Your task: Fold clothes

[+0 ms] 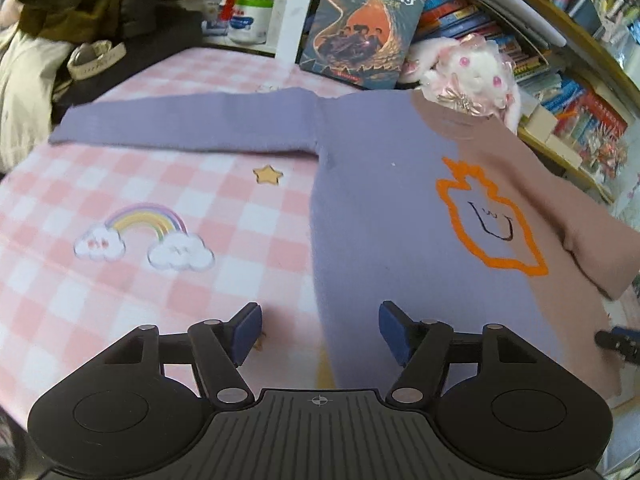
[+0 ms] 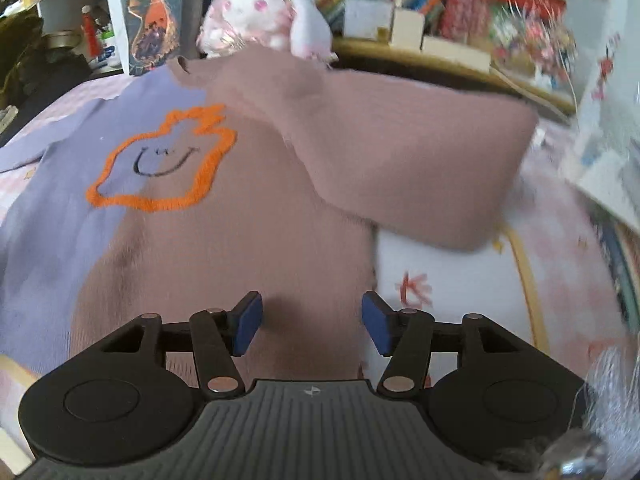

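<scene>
A sweater, half lilac and half dusty pink (image 1: 372,200), lies flat on the pink checked cloth, with an orange outlined smiley shape (image 1: 488,220) on its chest. Its lilac sleeve (image 1: 192,124) stretches out to the left. My left gripper (image 1: 320,330) is open and empty, hovering over the lilac hem edge. In the right wrist view the pink half (image 2: 248,248) fills the middle and the pink sleeve (image 2: 416,160) lies out to the right. My right gripper (image 2: 312,326) is open and empty above the pink hem. Its tip shows in the left wrist view (image 1: 618,342).
A white plush rabbit (image 1: 472,76) sits at the sweater's collar. A Harry Potter book (image 1: 368,24) stands behind it, with bookshelves (image 1: 580,92) at the right. A pile of clothes (image 1: 48,40) lies at the far left. The cloth (image 1: 132,232) has a rainbow print.
</scene>
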